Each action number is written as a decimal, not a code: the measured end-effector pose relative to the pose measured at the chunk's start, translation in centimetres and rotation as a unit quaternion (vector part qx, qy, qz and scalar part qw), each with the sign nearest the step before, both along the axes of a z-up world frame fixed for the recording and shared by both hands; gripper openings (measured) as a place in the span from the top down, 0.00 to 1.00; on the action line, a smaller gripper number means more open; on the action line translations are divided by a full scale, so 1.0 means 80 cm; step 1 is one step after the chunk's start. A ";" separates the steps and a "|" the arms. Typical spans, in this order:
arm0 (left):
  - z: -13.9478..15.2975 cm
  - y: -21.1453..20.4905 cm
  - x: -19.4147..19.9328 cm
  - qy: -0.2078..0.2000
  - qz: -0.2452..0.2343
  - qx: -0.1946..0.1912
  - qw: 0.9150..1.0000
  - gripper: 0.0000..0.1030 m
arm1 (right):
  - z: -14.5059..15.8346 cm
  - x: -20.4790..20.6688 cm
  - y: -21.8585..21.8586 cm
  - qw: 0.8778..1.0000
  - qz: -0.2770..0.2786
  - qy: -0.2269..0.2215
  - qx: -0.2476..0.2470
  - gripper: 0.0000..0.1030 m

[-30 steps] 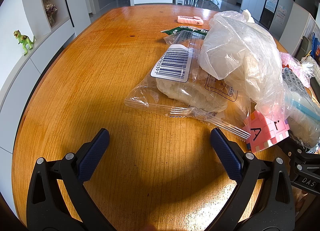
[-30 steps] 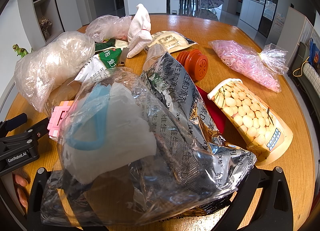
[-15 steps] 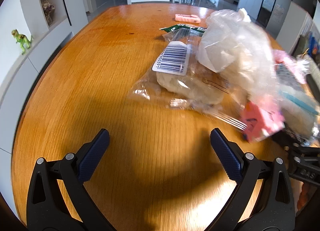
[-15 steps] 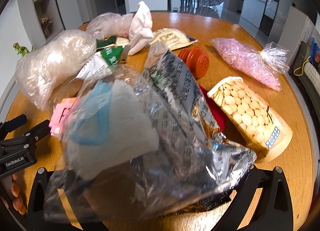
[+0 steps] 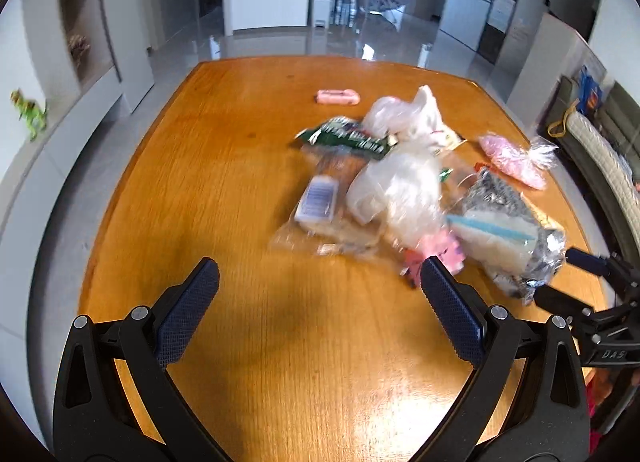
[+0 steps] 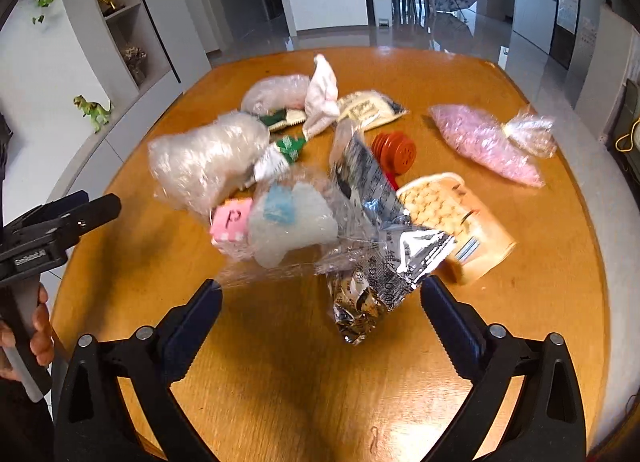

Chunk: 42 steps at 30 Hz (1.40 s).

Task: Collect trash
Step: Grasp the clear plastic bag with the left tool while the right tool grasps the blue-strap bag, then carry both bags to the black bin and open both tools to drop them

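Left wrist view: the left gripper (image 5: 316, 282) stands with its jaws wide apart and nothing between them, above bare wood on the near side of the round orange-brown wooden table (image 5: 200, 189). The trash sits in a loose heap toward the table's right half: a clear zip bag with a barcode label (image 5: 320, 205), a crumpled translucent plastic bag (image 5: 396, 189), a green printed wrapper (image 5: 344, 137) and a pink block-shaped toy piece (image 5: 436, 250). A small pink oblong item (image 5: 338, 97) lies well apart, toward the table's far edge. Motion blur obscures finer detail.

Right wrist view: the right gripper (image 6: 320, 298) also has its jaws spread. A clear bag holding white padding (image 6: 292, 221) and a crinkled silver foil wrapper (image 6: 380, 258) lie just beyond the fingertips; whether either touches a finger cannot be determined. A pale snack bag printed with round nuts (image 6: 452, 217), a red ribbed plastic cap (image 6: 394, 151) and a knotted bag of pink material (image 6: 488, 141) lie farther across the table.

Progress, as a judgement: the items look partly gathered into one heap, but no bin or collecting bag is visible and nothing is gripped. Collection of every piece remains outstanding.
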<state>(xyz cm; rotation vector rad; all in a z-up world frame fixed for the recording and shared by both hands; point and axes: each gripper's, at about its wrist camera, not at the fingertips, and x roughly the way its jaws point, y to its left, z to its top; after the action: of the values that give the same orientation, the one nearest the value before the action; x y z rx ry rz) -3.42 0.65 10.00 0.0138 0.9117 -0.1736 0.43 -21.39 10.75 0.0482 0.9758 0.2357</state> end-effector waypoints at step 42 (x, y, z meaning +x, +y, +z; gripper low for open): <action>0.033 -0.008 -0.009 0.015 -0.065 -0.052 0.996 0.53 | 0.016 -0.020 0.040 0.996 0.068 0.054 0.025 0.73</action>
<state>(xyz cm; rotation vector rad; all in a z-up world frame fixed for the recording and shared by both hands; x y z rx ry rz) -4.17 0.01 12.64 -0.0270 0.9303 -0.3423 -1.13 -18.18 12.01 0.0398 1.0826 0.3862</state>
